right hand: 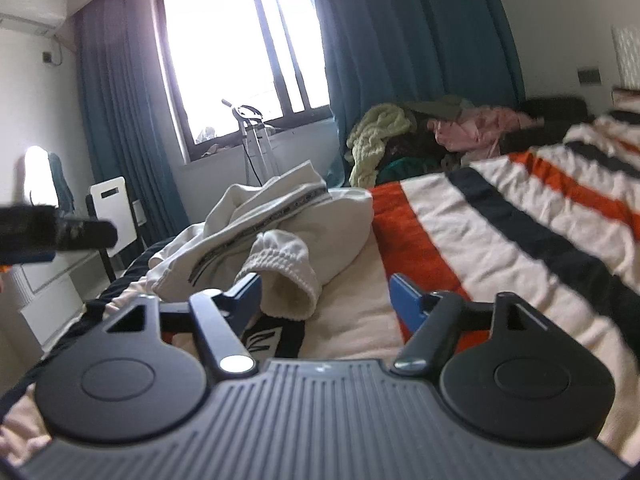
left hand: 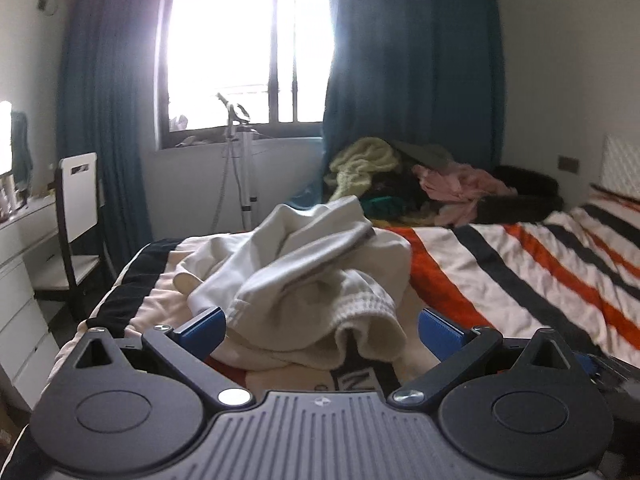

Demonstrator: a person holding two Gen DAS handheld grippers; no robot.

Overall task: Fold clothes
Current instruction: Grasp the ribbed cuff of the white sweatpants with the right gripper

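A crumpled white garment [left hand: 304, 264] with a ribbed cuff [left hand: 368, 320] lies on the near end of a striped blanket [left hand: 520, 272]. My left gripper [left hand: 320, 330] is open, and the cuff end of the garment lies between its blue pads [left hand: 204, 328] without being pressed. In the right wrist view the same garment [right hand: 280, 216] shows a dark printed band, and its cuff [right hand: 288, 276] rests just beside the left pad [right hand: 248, 296]. My right gripper [right hand: 326, 300] stands open around that cuff. The left gripper's tip [right hand: 60, 232] pokes in at the left edge.
A heap of other clothes [left hand: 400, 176] sits at the far side of the bed, under the blue curtain. A white chair [left hand: 78, 200] and white drawers [left hand: 24, 260] stand left of the bed. A metal stand [left hand: 240, 160] is by the window.
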